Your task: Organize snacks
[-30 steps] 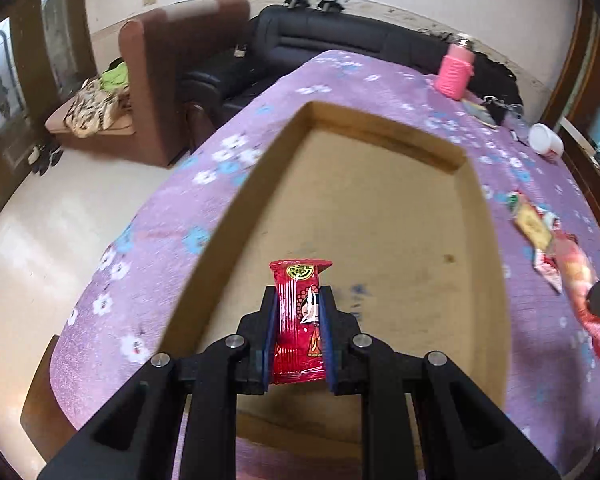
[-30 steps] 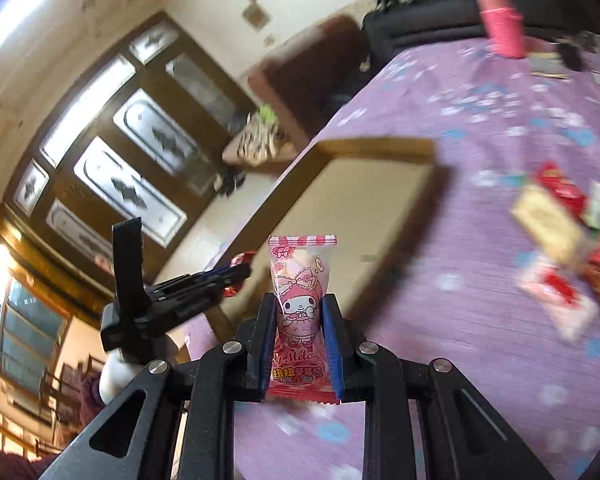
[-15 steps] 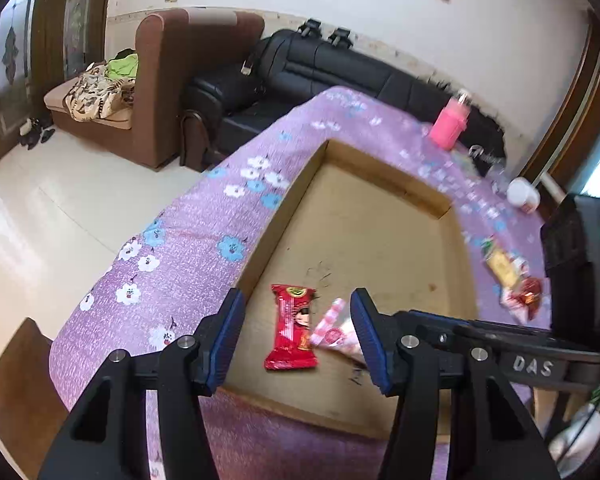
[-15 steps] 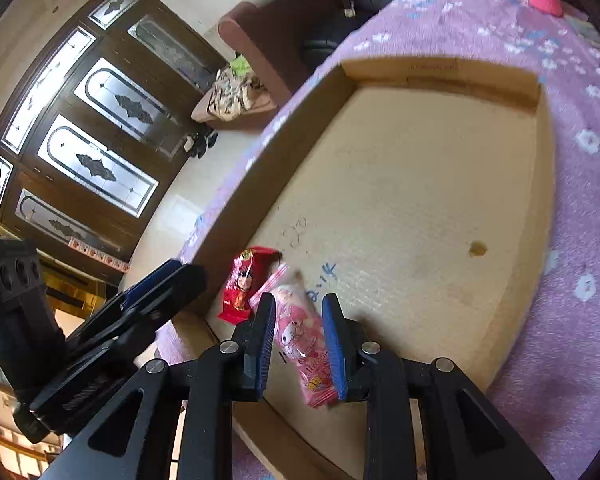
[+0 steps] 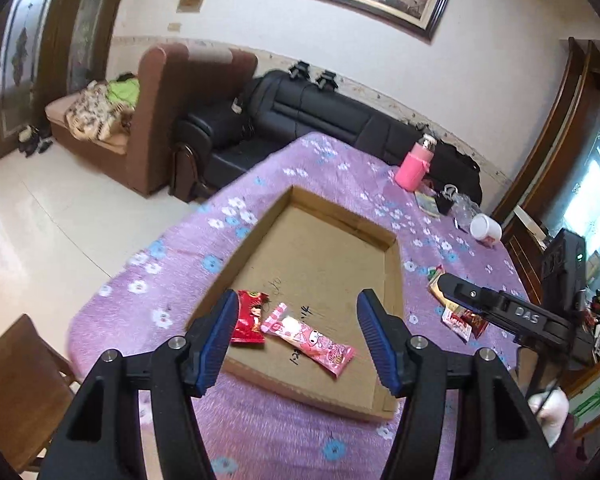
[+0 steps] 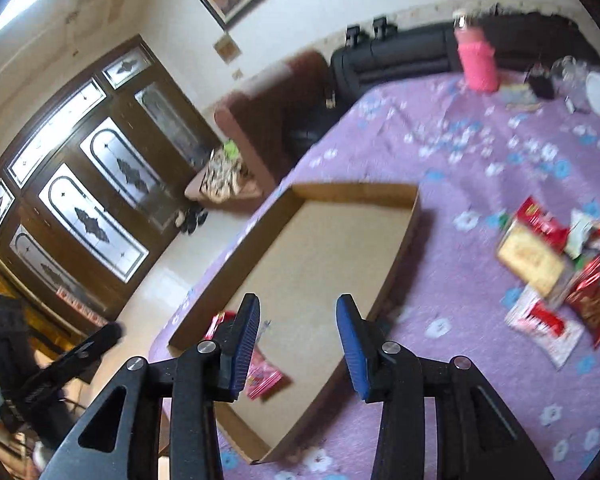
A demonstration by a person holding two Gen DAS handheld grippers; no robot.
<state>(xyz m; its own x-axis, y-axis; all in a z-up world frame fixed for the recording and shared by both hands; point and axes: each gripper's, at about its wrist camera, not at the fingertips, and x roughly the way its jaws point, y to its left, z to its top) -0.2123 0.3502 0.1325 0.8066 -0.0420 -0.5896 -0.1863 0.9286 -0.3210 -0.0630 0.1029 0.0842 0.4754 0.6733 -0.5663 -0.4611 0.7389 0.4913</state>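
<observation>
Left tool (image 5: 298,336) is hanging above the near end of the box (image 5: 396,276), its jaws opening with nothing between them. Right tool (image 6: 296,340) is likewise hovering over the box, jaws opening and gripping nothing.

In the left view, two snacks are lying flat on the box floor by the near wall. The red packet (image 5: 250,318) is sitting partly behind the left tool's blue pad, its long axis pointing away from the camera. The pink packet (image 5: 310,338) is touching it and running diagonally, one end toward the red packet, the other toward the near right.

In the right view, both packets are largely hiding behind a pad; only corners are showing. A loose pile of snacks (image 6: 556,276) is lying on the purple counter (image 6: 460,168) right of the box, blurring so labels are unreadable.
</observation>
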